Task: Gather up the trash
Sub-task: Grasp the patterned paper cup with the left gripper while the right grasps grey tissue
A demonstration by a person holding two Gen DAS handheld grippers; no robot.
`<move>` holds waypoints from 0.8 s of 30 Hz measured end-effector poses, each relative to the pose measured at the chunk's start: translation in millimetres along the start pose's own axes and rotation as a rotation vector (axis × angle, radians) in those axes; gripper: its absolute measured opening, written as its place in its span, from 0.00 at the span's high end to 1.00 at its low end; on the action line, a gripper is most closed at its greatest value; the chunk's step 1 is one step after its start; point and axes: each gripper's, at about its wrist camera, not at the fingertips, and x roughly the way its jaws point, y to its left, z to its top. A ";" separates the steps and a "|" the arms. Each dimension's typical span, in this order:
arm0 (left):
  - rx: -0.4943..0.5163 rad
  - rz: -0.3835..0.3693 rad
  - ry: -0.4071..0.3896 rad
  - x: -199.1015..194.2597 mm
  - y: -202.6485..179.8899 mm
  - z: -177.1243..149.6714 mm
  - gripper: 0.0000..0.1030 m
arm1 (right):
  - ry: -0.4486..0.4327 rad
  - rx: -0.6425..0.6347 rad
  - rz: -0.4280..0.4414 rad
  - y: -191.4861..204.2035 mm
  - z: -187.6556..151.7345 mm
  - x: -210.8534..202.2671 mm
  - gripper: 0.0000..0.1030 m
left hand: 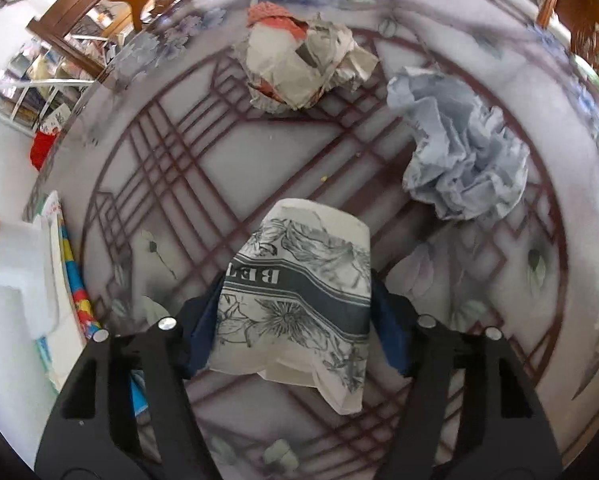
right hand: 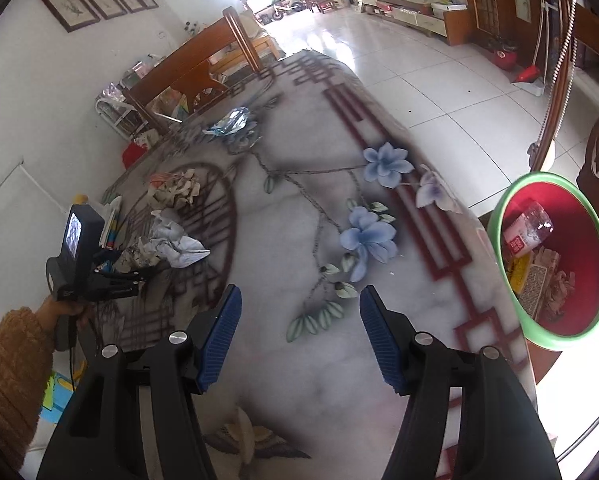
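Your left gripper pinches a floral-printed paper cup over the painted marble table; it looks light and crushable, so squeeze mid-wall gently. Your right gripper hangs released and empty, the red bin beside the table.

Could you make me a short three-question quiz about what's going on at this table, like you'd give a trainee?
1. True or false: the left gripper has a floral-printed paper between its fingers.
2. Where is the bin with the green rim?
A. on the table
B. on the floor beside the table
C. under a chair
3. Fill in: apart from the printed paper, the left wrist view shows a crumpled pale blue paper and a crumpled ____ and white paper.

Key: 1 true; 2 B; 3 orange.
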 end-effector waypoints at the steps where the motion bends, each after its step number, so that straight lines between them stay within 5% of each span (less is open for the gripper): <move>1: -0.034 -0.018 -0.015 -1.6 2.6 -3.8 0.39 | 0.001 -0.006 -0.001 3.7 1.8 1.7 0.42; 8: -0.422 -0.156 -0.150 -38.1 4.5 -66.7 0.40 | 0.041 -0.163 0.027 60.5 31.9 36.7 0.42; 15: -0.715 -0.183 -0.188 -65.3 -16.3 -129.5 0.40 | 0.133 -0.342 0.077 138.6 54.8 108.6 0.42; 24: -0.861 -0.181 -0.210 -81.8 -20.0 -159.7 0.39 | 0.228 -0.392 0.092 194.0 42.6 177.2 0.38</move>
